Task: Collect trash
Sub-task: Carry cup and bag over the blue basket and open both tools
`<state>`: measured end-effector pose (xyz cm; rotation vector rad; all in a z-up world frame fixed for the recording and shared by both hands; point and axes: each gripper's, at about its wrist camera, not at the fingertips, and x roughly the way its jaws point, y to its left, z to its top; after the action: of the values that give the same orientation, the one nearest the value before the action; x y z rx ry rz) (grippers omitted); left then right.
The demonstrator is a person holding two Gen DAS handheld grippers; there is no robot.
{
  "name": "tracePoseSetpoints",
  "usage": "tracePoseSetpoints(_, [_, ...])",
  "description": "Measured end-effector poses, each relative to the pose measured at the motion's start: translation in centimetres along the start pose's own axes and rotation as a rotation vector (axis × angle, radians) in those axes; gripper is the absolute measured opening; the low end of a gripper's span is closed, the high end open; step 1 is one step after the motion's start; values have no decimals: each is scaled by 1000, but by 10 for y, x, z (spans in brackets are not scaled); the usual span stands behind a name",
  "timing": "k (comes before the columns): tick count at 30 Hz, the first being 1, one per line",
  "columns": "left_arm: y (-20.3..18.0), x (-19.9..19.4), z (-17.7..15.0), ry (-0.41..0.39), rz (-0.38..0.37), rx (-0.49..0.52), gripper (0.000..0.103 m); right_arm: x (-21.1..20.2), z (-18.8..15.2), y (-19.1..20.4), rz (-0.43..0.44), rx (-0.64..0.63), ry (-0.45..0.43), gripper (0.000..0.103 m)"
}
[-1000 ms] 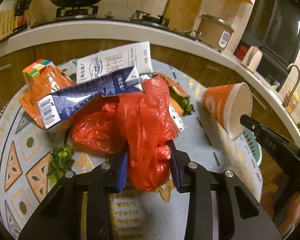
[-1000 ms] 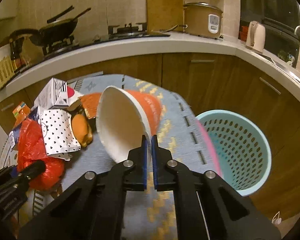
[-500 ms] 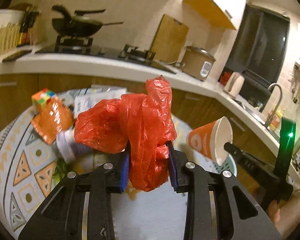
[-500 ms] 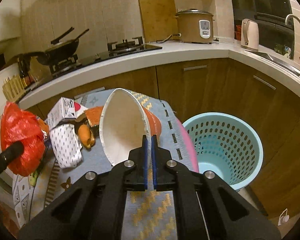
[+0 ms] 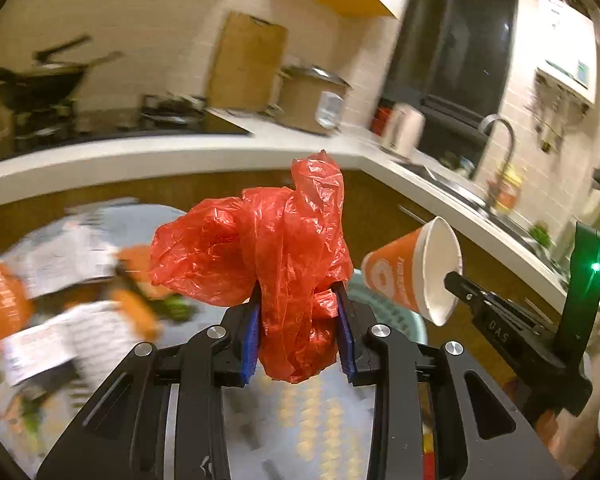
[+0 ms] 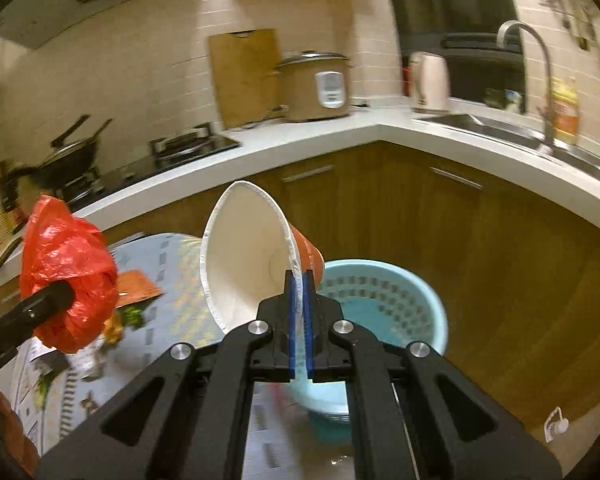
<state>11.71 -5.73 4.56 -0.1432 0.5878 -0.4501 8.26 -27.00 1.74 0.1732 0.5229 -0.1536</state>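
Observation:
My left gripper (image 5: 298, 300) is shut on a crumpled red plastic bag (image 5: 268, 240), held up in the air; the same red bag (image 6: 66, 272) shows at the left of the right wrist view. My right gripper (image 6: 299, 280) is shut on the rim of an orange paper cup (image 6: 252, 256) with a white inside, tilted on its side. That cup (image 5: 410, 274) and the right gripper (image 5: 456, 280) appear at the right of the left wrist view. A light blue perforated basket (image 6: 384, 300) stands on the floor just behind the cup.
Cartons, orange wrappers and green scraps (image 5: 72, 292) lie blurred on a patterned mat (image 5: 300, 412) at the left. Brown cabinets (image 6: 500, 248) and a white counter (image 6: 340, 136) curve around behind, with a sink and tap (image 6: 532, 80) at the right.
Both grippers have risen and swung right, away from the trash pile. The red bag left the mat and hangs in the air. The cup now sits in front of the blue basket.

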Motion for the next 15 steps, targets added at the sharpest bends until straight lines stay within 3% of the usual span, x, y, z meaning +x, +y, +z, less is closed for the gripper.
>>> tracePoseSetpoints(7, [-45,89,-4,132,-85,68,30,36,-18,-59,-71,111,100,2])
tracePoseSetpoints(15, [-57,160,-30,259,-93,47,30,88,-45,-87,-65,187,261,2])
